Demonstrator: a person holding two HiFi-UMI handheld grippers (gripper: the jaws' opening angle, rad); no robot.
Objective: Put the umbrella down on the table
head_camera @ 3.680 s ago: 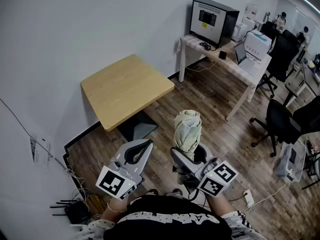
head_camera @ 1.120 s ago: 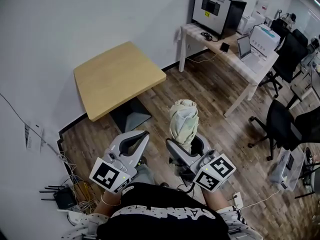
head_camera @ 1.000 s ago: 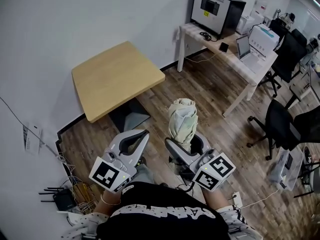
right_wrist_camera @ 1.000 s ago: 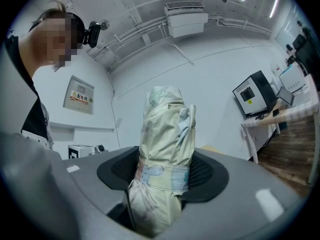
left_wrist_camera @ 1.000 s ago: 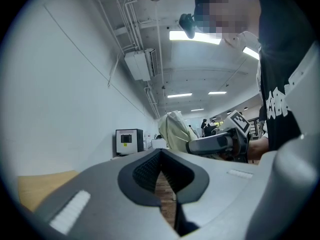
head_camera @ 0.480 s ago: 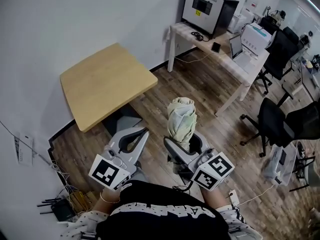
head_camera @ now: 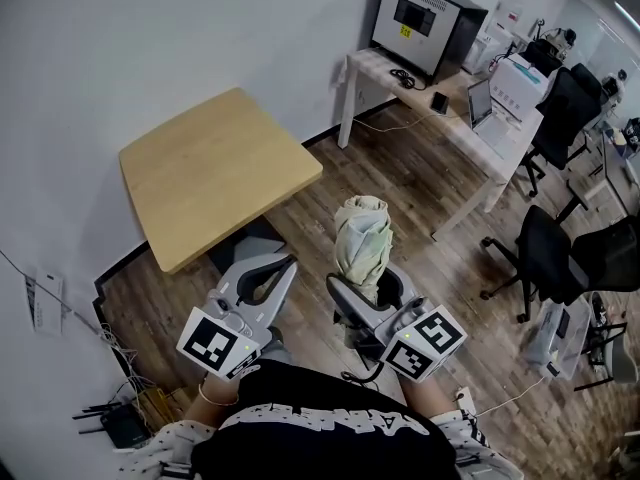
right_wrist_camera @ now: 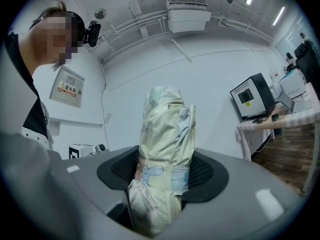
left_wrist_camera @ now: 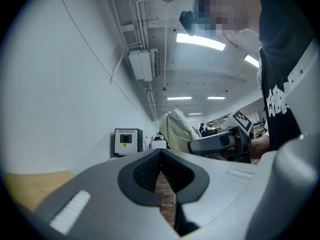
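Note:
The folded pale-green umbrella [head_camera: 364, 240] stands upright between the jaws of my right gripper [head_camera: 368, 286], which is shut on its strapped lower part. In the right gripper view the umbrella [right_wrist_camera: 165, 139] fills the gap between the dark pads [right_wrist_camera: 206, 171]. My left gripper [head_camera: 287, 262] hovers beside it with nothing in it, its jaws closed tip to tip [left_wrist_camera: 160, 155]. From the left gripper view the umbrella [left_wrist_camera: 176, 130] shows at the right. The light wooden table [head_camera: 215, 173] stands ahead and to the left, against the wall, with both grippers short of its near edge.
A white desk [head_camera: 452, 110] with a black cabinet [head_camera: 425, 16] and a laptop stands at the back right. Black office chairs [head_camera: 553, 258] sit at the right. Cables and a router [head_camera: 118, 423] lie on the wood floor by the wall, lower left.
The wooden table has slid left and down in the head view and sits nearer. Both grippers keep their pose, and the umbrella stays upright in the right one.

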